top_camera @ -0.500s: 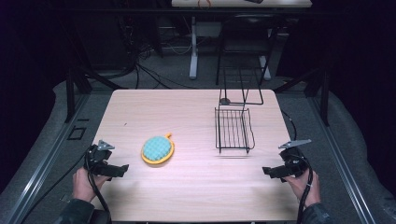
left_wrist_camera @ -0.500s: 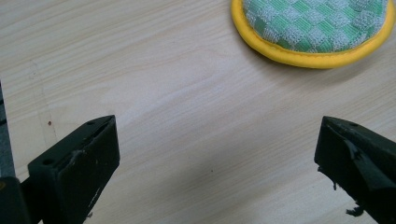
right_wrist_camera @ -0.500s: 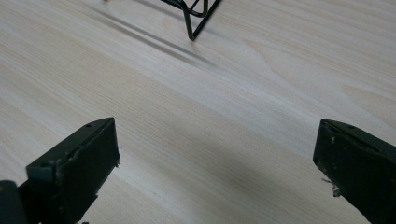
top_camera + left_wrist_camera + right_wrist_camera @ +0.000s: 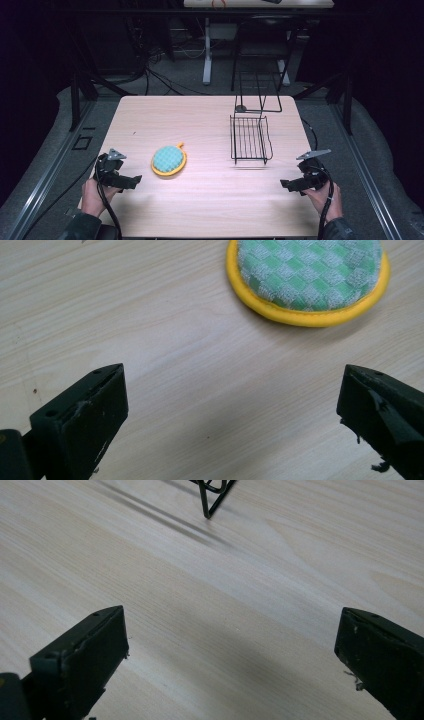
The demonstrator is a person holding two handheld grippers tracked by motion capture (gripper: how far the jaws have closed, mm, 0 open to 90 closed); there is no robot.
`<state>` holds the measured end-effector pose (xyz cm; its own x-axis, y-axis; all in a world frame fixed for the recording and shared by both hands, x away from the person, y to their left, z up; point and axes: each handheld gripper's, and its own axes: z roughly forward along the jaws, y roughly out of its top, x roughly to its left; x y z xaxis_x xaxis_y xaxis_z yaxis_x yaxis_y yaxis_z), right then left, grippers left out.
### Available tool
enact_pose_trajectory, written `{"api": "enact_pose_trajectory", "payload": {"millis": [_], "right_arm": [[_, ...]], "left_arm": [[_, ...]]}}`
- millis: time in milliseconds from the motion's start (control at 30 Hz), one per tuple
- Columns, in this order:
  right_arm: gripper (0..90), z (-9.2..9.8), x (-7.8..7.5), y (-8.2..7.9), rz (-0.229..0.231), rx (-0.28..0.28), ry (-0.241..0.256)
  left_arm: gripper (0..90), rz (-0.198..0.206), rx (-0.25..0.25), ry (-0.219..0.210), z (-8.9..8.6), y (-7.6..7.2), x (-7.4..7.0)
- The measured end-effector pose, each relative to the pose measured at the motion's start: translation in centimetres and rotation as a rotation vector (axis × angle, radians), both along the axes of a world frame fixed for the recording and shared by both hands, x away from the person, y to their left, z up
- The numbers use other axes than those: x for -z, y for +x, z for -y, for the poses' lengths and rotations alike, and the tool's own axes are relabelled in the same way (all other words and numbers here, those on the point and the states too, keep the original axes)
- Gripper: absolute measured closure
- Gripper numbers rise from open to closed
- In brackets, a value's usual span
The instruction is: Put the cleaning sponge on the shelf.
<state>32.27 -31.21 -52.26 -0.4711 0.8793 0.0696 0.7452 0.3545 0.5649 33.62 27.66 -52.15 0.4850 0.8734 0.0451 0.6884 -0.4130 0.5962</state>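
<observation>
A round green checked pad with a yellow rim lies flat on the wooden table, left of centre. In the left gripper view the pad sits just ahead of the jaws. My left gripper is open, a short way to the pad's left, with nothing between its fingers. A black wire rack stands right of centre; one of its feet shows in the right gripper view. My right gripper is open and empty near the table's front right, apart from the rack.
A taller black wire stand rises behind the rack at the table's far edge. Cables and desk legs lie on the dark floor beyond the table. Bare wood stretches between the two grippers along the front edge.
Both grippers stay near where they were; the pad and the rack have not moved.
</observation>
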Motion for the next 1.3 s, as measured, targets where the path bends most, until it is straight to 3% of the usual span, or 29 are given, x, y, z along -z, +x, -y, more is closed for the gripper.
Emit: {"api": "enact_pose_trajectory", "payload": {"millis": [567,967,1200,1300], "right_arm": [[1.8,-0.2,0.1,0.0,0.001,-0.011,-0.019],[2.3,-0.3,0.1,0.0,-0.005,-0.013,-0.023],[2.2,-0.3,0.1,0.1,-0.003,-0.020,-0.020],[2.1,-0.4,0.2,0.1,-0.001,-0.021,-0.022]], "left_arm": [[0.2,0.023,0.095,-0.023,3.3,1.9,-0.9],[0.0,0.023,0.121,-0.035,5.3,4.1,-0.9],[0.4,-0.003,0.130,-0.034,6.4,5.4,-0.4],[4.8,-0.008,0.136,-0.043,7.0,6.1,-0.2]]}}
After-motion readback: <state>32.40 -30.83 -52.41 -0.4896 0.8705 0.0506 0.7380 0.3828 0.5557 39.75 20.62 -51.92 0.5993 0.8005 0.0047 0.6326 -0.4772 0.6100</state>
